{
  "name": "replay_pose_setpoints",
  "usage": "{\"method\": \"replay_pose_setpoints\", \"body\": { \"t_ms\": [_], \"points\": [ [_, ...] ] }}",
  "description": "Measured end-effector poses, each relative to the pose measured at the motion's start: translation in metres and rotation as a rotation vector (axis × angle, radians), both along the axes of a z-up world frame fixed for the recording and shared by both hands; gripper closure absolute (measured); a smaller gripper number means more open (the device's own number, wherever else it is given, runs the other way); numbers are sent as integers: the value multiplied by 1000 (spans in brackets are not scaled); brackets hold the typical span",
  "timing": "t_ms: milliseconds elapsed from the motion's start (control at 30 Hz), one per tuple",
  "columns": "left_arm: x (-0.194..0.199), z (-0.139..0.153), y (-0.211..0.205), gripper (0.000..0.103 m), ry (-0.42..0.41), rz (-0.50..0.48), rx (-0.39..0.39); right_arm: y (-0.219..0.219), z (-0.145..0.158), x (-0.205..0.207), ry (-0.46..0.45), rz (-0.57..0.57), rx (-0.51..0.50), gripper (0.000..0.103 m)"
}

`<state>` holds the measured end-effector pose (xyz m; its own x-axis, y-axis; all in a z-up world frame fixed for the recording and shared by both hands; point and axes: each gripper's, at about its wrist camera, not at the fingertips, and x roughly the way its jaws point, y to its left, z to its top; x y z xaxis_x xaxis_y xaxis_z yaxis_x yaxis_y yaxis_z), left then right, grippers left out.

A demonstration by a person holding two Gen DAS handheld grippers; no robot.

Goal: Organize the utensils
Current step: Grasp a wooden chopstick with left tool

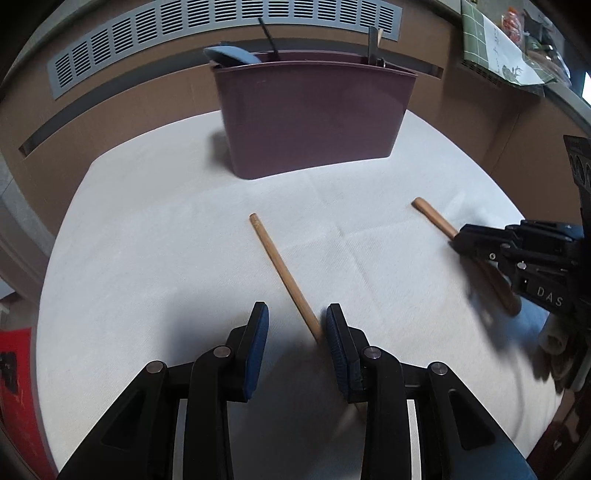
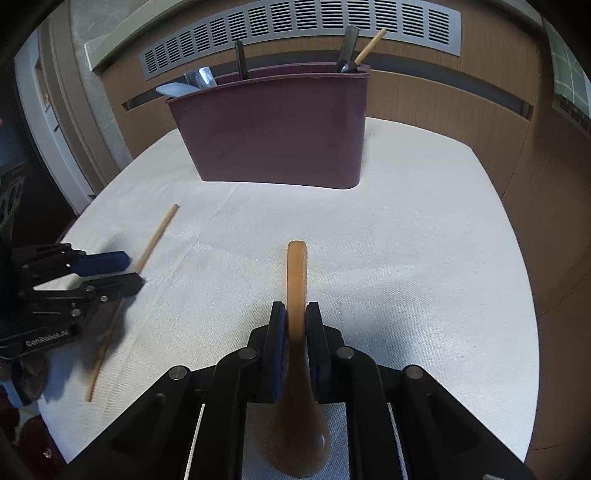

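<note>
A maroon utensil holder [image 1: 312,118] [image 2: 275,129] stands at the far side of the white cloth, with several utensils in it. A wooden chopstick [image 1: 282,275] [image 2: 155,236] lies on the cloth. My left gripper [image 1: 297,319] [image 2: 129,271] is open around its near end, the stick beside the right pad. My right gripper [image 2: 295,314] [image 1: 461,242] is shut on a wooden spoon [image 2: 297,280] [image 1: 436,218], handle pointing at the holder, bowl under the gripper.
The table is covered by a white cloth [image 1: 166,258] [image 2: 424,258]. A brown wall with a grey vent grille [image 1: 221,33] [image 2: 295,29] runs behind the holder. A green checked item [image 1: 495,40] sits at the far right.
</note>
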<state>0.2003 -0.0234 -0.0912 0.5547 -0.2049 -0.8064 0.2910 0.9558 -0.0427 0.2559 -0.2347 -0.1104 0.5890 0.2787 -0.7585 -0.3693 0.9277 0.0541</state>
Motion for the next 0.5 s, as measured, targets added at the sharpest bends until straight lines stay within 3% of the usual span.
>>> {"method": "replay_pose_setpoints", "body": {
  "t_ms": [267, 500],
  "points": [
    [-5, 1, 21, 70, 29, 22, -36, 7, -1, -2, -14, 18, -26, 91],
    [12, 2, 19, 70, 54, 68, -112, 2, -1, 2, 17, 27, 26, 89]
  ]
}}
